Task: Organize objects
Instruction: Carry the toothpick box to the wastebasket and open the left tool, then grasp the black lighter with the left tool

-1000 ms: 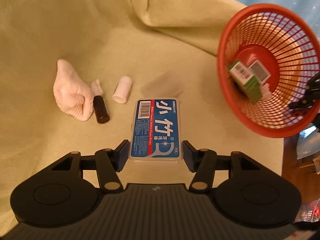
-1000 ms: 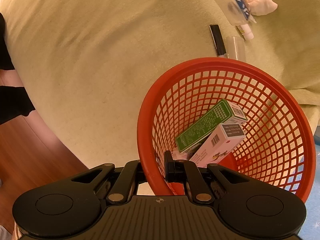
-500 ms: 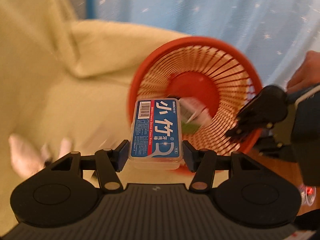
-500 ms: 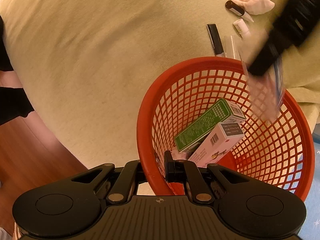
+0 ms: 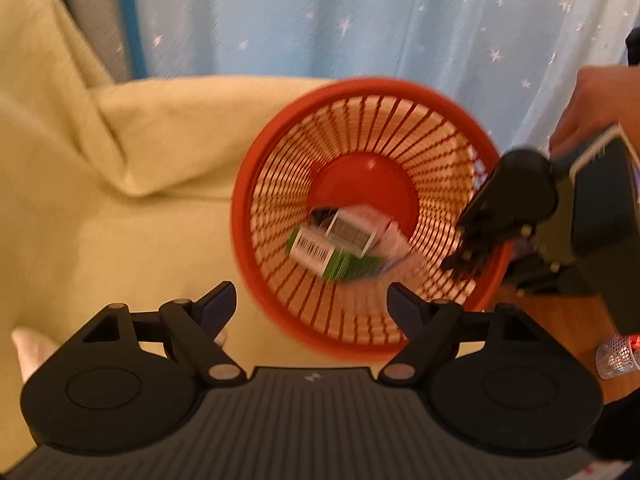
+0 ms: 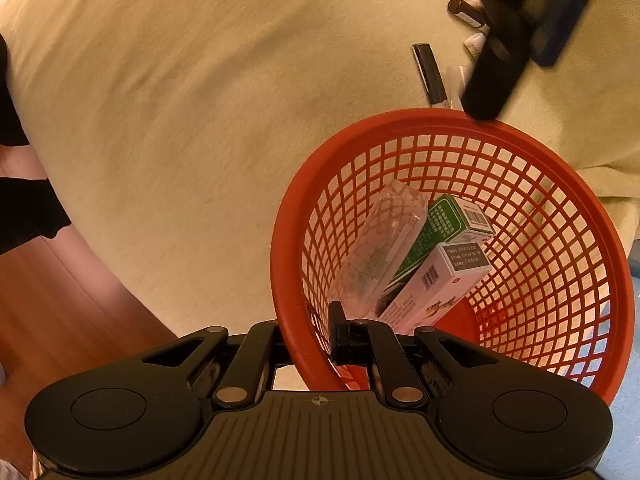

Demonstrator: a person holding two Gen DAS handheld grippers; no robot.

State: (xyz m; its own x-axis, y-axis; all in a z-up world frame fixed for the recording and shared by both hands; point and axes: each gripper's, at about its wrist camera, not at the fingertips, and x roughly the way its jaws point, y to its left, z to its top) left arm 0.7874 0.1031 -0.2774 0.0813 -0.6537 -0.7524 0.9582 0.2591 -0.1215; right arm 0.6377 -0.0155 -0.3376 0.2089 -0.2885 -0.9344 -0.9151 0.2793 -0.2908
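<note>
My left gripper (image 5: 311,300) is open and empty, held just in front of the tilted red mesh basket (image 5: 256,184). The clear floss-pick box (image 6: 378,252) lies inside the basket (image 6: 568,184), leaning on a green box (image 6: 444,224) and a white-and-pink box (image 6: 436,284); both boxes show blurred in the left wrist view (image 5: 340,248). My right gripper (image 6: 312,338) is shut on the basket's near rim and holds it tilted. The left gripper shows blurred above the basket's far rim in the right wrist view (image 6: 504,52).
On the yellow-green blanket (image 6: 200,100) beyond the basket lie a black pen-like stick (image 6: 430,74), a brown bottle (image 6: 466,12) and a small white tube (image 6: 476,42). A blue star curtain (image 5: 360,20) hangs behind. Wooden floor (image 6: 60,320) lies at the left.
My left gripper carried the floss-pick box from the blanket over to the basket, then opened; the box dropped into the basket. The right gripper kept its hold on the rim.
</note>
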